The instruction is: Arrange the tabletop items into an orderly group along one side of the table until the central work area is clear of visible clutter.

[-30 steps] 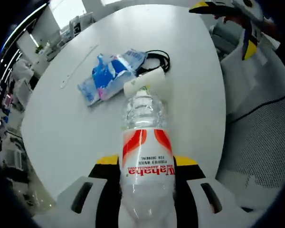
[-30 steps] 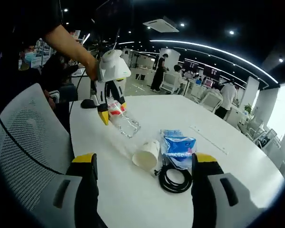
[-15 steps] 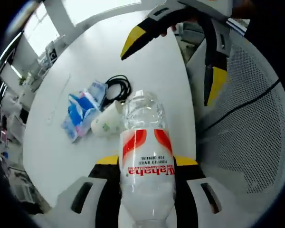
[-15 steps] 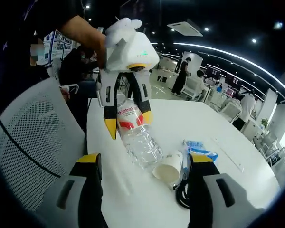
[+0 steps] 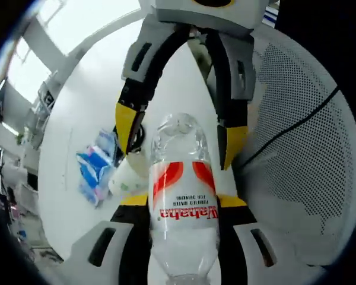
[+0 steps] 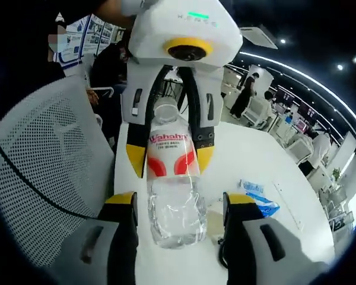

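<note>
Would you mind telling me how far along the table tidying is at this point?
Nothing looks arranged yet. In hand: the left gripper is shut on the water bottle, its far end between the open jaws of the right gripper, which suggests a handover. Left: the paper cup and the blue packet lie loose on the white table, beside a mesh chair.

The left gripper (image 6: 169,157) has a white moulded housing with a yellow ring, a small green light and black inner arms tipped in yellow. The right gripper (image 5: 181,136) matches: white shell, slotted black jaws, yellow tips.
</note>
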Available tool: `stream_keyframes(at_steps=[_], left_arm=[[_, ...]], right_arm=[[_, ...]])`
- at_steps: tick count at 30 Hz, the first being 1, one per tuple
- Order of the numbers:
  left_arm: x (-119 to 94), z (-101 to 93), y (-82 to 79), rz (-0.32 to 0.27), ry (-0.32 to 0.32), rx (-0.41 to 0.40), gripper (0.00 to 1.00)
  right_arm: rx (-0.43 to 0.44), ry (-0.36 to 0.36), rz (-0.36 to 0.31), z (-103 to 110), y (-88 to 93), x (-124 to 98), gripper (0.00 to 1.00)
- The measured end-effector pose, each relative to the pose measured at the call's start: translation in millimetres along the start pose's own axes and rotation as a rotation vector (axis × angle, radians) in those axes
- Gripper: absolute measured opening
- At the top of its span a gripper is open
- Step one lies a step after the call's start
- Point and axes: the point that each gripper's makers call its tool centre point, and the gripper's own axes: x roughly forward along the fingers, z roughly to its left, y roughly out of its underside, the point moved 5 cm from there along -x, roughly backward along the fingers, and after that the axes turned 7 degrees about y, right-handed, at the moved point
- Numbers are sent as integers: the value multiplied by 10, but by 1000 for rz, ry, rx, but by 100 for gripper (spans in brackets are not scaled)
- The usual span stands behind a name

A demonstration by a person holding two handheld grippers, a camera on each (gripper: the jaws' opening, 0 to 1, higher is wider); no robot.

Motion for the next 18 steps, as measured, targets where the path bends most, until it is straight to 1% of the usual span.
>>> stream_keyframes(at_steps=[3,5,6,8,9,11,14,15,16,17,18], left_arm=[[22,-30,-59,2,3,22,38],[34,-39,-88,10,2,43,38],[32,-47,-92,19,3,46,38],[31,-49,-138,18,2,60,38],[30,-55,-156,22,5,63,38],[28,-59,-181,48,-4,104,38],[31,-57,-196,60,2,106,38],[37,-49,-197,64,2,108,38],[49,-45,-204,65,4,111,38],[51,-35,-205,71,3,116,37],[54,-28,-208,76,8,109,37]], right_arm=[[-14,-2,10,19,-7,24,49],[-19,-12,18,45,-13,34,49],[-26,-18,23,70,2,44,48],[-39,-30,35,113,15,53,45],[-41,-24,36,112,15,58,46],[-22,-30,52,117,24,64,46],[0,-22,69,108,40,53,43],[24,-17,55,94,19,51,41],[75,-13,65,90,13,48,40],[42,-13,75,86,22,60,39],[37,-9,83,86,27,64,38]])
